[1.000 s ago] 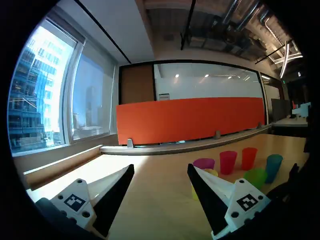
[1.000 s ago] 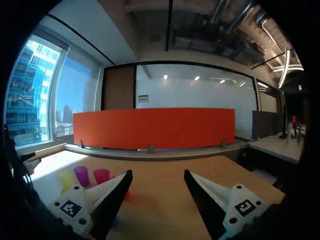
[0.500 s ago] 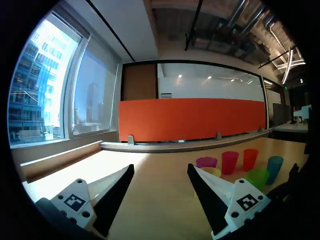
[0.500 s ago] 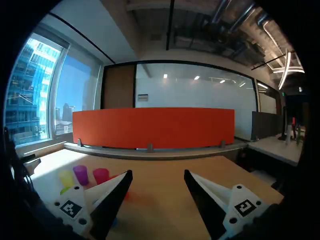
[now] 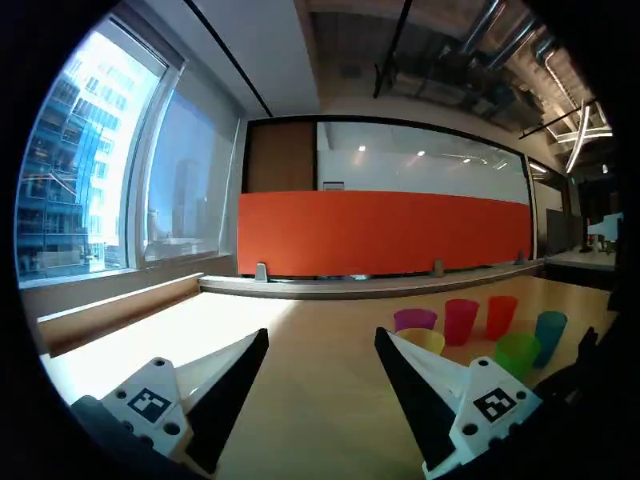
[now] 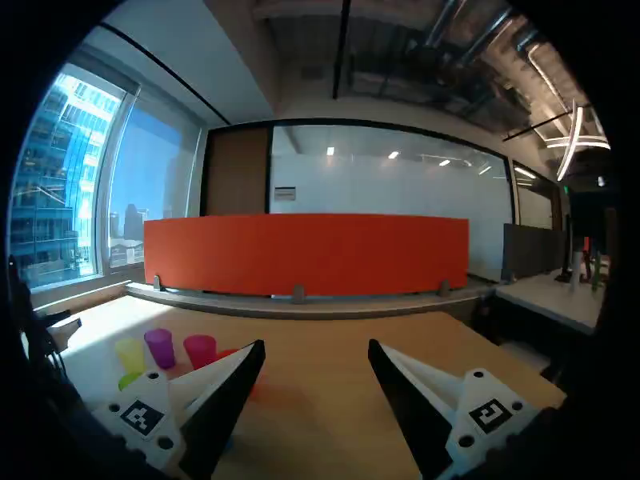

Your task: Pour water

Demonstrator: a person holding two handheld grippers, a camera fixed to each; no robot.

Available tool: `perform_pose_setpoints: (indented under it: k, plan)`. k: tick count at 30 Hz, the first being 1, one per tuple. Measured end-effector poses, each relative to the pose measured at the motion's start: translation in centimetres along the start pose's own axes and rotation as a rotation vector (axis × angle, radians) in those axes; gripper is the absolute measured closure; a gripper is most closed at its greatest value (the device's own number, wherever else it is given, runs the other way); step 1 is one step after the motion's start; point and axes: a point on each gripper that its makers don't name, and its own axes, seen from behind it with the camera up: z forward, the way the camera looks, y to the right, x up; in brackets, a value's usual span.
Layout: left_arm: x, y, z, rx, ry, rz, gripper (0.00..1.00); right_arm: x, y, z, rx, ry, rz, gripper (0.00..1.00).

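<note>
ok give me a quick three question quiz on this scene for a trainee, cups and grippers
1. True or false: the left hand-held gripper is shut on a cup.
2. In the left gripper view, which cup stands just behind the finger on the right of the picture? A teal, B yellow cup, C pink.
3. How many coloured cups stand on the table in the left gripper view?

Key
1. False: its jaws stand open with nothing between them.
2. B.
3. Six.
</note>
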Motion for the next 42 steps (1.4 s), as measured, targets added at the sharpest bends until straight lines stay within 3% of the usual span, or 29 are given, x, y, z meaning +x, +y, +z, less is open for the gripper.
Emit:
perform_pose_setpoints:
  k: [15,30,36,42]
  plan:
    - [-0.3,0.1,0.1,-0.007,-0.013,0.005,0.01,-0.1,0.3,-0.2,0.0,0.011,0.005,0.0]
    - [-0.4,-0.1,0.2,-0.006,-0.013,0.006,0.01,0.9,3.4,-1.9,-0.045,0.098,-0.034,0.0]
    - [-0.4,0.0,0.1,-0.006,-0.014,0.006,0.01,0.0,3.1,-1.4,-0.023,0.099,-0.048,0.0]
    - [-0.4,-0.1,0.1,-0.006,-0.014,0.006,0.01,-0.3,2.3,-0.7,0.005,0.115,-0.02,0.0]
